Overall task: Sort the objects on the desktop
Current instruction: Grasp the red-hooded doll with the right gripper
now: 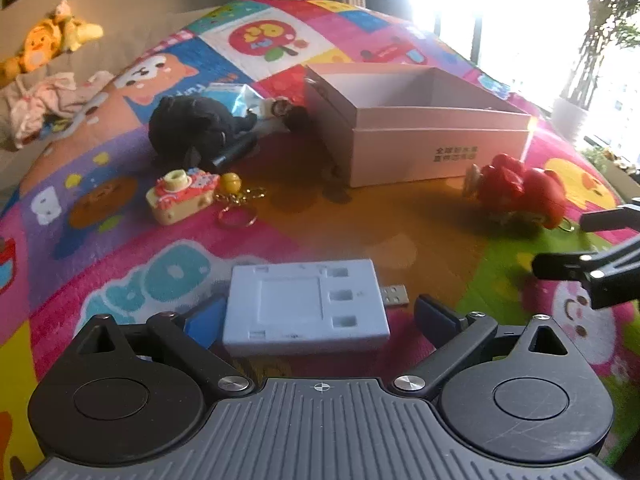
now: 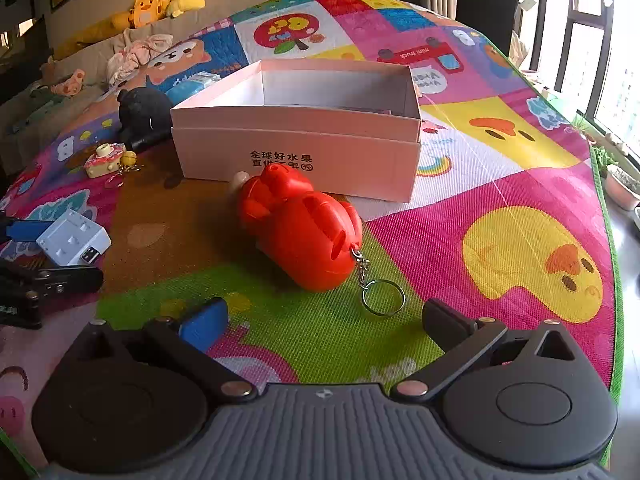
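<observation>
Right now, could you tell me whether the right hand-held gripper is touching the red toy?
Apart. The right wrist view shows the right hand-held gripper open, with bare green mat between its fingertips and the red toy.

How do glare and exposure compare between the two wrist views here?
Left wrist view: the window is blown out white, washing haze over the pink box and blurring the red toy. Right wrist view: evenly exposed, window frames readable, the red toy sharp; both bend the mat strongly.

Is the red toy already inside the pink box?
No, the red toy lies on the mat in front of the pink box, with its keyring beside it.
</observation>
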`<move>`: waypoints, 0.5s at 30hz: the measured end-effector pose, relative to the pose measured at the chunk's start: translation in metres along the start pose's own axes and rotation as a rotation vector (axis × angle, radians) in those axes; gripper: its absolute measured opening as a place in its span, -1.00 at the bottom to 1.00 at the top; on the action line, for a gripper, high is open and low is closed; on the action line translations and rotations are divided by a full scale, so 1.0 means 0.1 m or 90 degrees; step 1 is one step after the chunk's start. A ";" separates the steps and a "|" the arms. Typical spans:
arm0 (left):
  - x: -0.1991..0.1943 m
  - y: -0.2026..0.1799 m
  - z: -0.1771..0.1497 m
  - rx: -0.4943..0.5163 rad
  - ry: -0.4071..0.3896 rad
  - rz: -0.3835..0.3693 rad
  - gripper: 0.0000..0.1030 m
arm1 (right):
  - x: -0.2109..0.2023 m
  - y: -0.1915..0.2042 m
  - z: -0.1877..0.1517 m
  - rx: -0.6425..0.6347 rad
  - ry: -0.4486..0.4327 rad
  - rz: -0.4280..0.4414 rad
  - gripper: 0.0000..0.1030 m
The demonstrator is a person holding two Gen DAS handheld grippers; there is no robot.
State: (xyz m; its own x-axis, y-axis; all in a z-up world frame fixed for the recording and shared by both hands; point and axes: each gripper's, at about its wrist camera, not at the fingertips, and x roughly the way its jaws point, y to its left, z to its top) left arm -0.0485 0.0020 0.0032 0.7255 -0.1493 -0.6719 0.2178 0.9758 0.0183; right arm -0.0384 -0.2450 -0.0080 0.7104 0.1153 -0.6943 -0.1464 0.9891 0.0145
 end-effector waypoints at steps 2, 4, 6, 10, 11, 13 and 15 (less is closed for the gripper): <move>0.01 0.00 0.00 -0.003 0.000 0.005 0.98 | -0.01 0.01 0.01 -0.004 -0.001 0.004 1.00; 0.00 0.01 -0.01 -0.006 -0.004 0.008 0.98 | -0.04 0.04 0.03 -0.025 -0.014 0.003 1.00; -0.01 0.03 -0.02 -0.012 -0.006 0.009 0.98 | -0.06 0.08 0.08 -0.051 -0.035 -0.027 1.00; -0.03 0.09 -0.03 -0.033 -0.014 0.001 0.99 | 0.02 0.00 0.24 -0.062 -0.048 -0.178 1.00; -0.03 0.09 -0.03 -0.036 -0.015 -0.001 0.99 | 0.03 -0.04 0.26 -0.054 -0.057 -0.211 1.00; -0.03 0.10 -0.03 -0.040 -0.017 -0.004 1.00 | -0.03 -0.13 0.29 -0.032 -0.073 -0.212 1.00; -0.03 0.10 -0.03 -0.041 -0.017 -0.005 1.00 | -0.12 -0.21 0.31 0.012 -0.084 -0.154 1.00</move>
State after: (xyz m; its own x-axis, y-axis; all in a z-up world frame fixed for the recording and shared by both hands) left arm -0.0504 0.0129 0.0029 0.7413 -0.1612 -0.6515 0.1826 0.9826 -0.0354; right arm -0.0225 -0.2646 0.0218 0.8068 -0.1145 -0.5796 0.0502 0.9908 -0.1260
